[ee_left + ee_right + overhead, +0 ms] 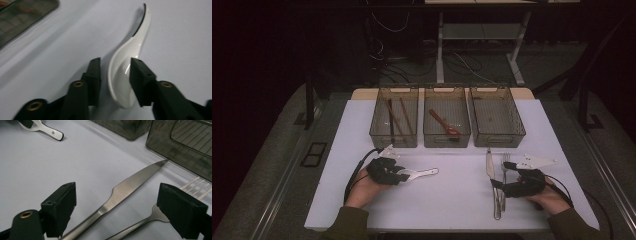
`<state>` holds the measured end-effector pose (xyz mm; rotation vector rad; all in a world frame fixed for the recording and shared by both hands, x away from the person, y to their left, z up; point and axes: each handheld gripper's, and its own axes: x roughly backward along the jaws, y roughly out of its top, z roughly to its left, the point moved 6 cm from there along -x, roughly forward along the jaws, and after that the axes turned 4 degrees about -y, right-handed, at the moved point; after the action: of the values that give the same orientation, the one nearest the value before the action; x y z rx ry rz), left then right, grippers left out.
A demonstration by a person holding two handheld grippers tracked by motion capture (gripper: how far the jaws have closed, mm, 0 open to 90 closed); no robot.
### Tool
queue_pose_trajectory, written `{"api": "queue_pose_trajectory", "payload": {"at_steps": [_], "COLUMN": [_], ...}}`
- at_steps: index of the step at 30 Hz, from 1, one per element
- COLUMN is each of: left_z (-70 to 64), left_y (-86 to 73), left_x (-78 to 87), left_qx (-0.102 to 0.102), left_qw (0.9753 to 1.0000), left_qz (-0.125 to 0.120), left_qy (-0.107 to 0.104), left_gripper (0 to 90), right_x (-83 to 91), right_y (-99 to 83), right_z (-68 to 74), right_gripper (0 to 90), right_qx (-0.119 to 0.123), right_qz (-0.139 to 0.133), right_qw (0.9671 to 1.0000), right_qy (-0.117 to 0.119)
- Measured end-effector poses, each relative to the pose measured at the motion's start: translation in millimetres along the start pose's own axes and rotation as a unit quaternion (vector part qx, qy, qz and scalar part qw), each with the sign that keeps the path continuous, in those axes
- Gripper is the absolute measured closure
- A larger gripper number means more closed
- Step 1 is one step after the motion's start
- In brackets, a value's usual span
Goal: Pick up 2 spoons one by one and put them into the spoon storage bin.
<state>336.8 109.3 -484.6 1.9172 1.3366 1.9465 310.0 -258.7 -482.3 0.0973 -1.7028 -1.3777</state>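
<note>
The work looks like sorting cutlery into three bins at the far side of the table (337,200), and it seems partly done. The left bin (394,118) already holds chopsticks (398,118), the middle bin (446,118) a brown spoon (445,124), and the right bin (496,118) looks empty.

Three pieces are left on the table. The white spoon (125,72) lies near the left hand; the left claw (115,75) stands open astride its bowl, one jaw outside the rim and one over the hollow, not yet clamped. I judge this the start of a pick, probably bound for the middle bin.

The knife (125,195) and fork (160,212) lie side by side before the right bin. The right claw (125,212) is wide open over both handles, gripping neither.
</note>
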Motion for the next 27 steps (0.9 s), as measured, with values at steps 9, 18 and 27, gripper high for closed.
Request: {"api": "queue_pose_trajectory", "payload": {"at_steps": [9, 18, 27], "left_z": [-8.7, -9.0, -13.1], "left_y": [0.8, 2.2, 12.8], "left_x": [-0.5, 0.0, 5.4], "left_qx": [-0.026, -0.027, -0.020], "left_qw": [0.9995, 0.9994, 0.9997], "left_qz": [0.013, 0.018, -0.012], "left_qy": [-0.016, -0.013, -0.012], "left_gripper": [76.7, 77.5, 77.8], "right_x": [-0.1, -0.3, -0.3], "right_y": [0.4, 0.2, 0.3], "right_z": [0.2, 1.1, 1.3], "right_gripper": [15.8, 15.8, 15.8], "right_qx": [0.002, 0.003, 0.003], "right_qz": [-0.001, 0.000, 0.000], "right_qw": [1.0000, 1.0000, 1.0000], "right_qy": [0.001, 0.001, 0.002]}}
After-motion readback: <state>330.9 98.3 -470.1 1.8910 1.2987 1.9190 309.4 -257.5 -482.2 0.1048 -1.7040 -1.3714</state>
